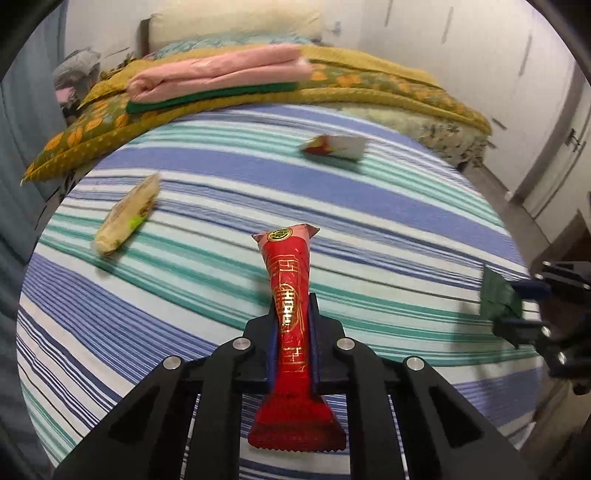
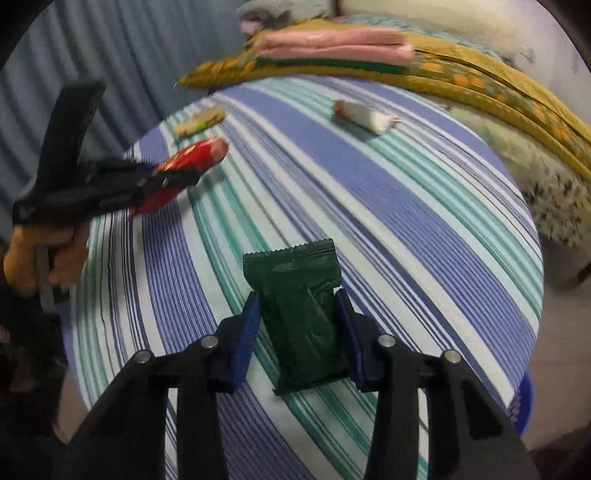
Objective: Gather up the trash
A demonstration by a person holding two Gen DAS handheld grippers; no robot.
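On a bed with a striped sheet [image 1: 369, 206], my left gripper [image 1: 293, 306] is shut on a long red wrapper with gold print [image 1: 290, 266], which sticks out ahead of the fingers. The right wrist view shows that red wrapper [image 2: 192, 155] held above the sheet at the left. My right gripper [image 2: 299, 299] has a dark green packet [image 2: 303, 325] between its blue pads, which touch both its sides. That green packet [image 1: 496, 295] also shows at the right edge of the left wrist view. A beige wrapper [image 1: 127, 216] and a white-and-red wrapper [image 1: 334, 146] lie loose on the sheet.
Folded pink and green cloths [image 1: 218, 77] lie on a yellow patterned blanket [image 1: 388, 88] at the far end, with a pillow [image 1: 236, 26] behind. A person's hand [image 2: 62, 254] holds the left gripper. Floor and a wall lie to the right of the bed.
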